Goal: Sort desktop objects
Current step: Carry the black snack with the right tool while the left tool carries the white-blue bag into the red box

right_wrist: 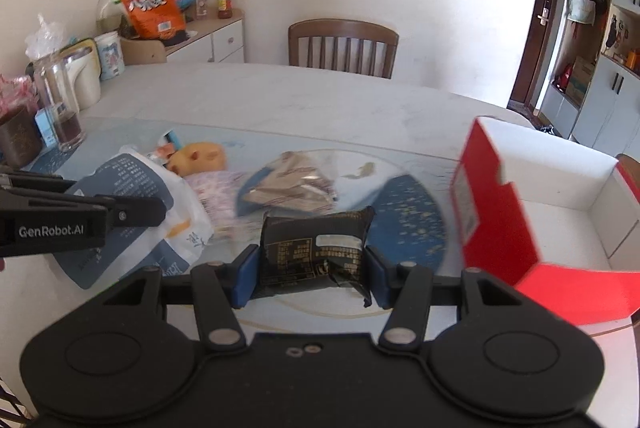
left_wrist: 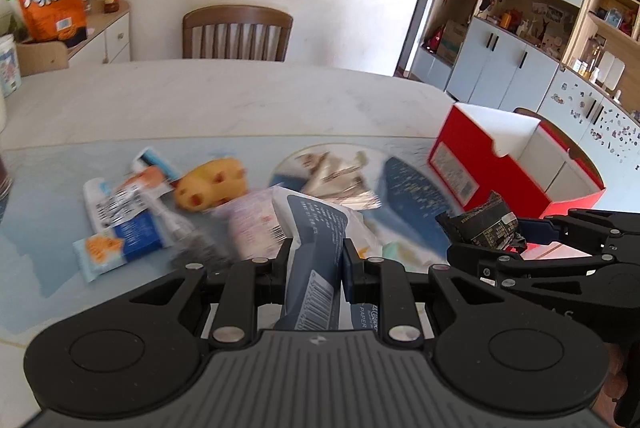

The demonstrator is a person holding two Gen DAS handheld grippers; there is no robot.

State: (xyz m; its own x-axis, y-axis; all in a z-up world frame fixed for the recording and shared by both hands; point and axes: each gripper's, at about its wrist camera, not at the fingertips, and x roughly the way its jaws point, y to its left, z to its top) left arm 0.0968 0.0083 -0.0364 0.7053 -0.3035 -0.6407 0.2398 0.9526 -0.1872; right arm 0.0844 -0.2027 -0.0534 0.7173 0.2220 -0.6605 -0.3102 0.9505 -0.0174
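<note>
Red box [right_wrist: 496, 212] sat open at two o'clock, likely for sorted things. Right gripper [right_wrist: 312, 260] pinched a black packet [right_wrist: 316, 240]; left gripper [left_wrist: 316, 260] pinched a blue tissue pack [left_wrist: 316, 248], both lifted off the table [left_wrist: 240, 100].

Left tongs [left_wrist: 314, 256] clamp the tissue pack [left_wrist: 316, 252] at the near edge of the tabletop [left_wrist: 240, 96]. Right tongs [right_wrist: 312, 264] pinch a dark snack packet [right_wrist: 316, 244], to the right of the tissue pack. Further right stands the open box [right_wrist: 560, 212]. Behind the tissue pack lies a toy [left_wrist: 212, 184], with a foil wrapper [left_wrist: 340, 176] to its right and a biscuit packet [left_wrist: 116, 240] to its left. A chair [left_wrist: 237, 33] waits at the far side.
</note>
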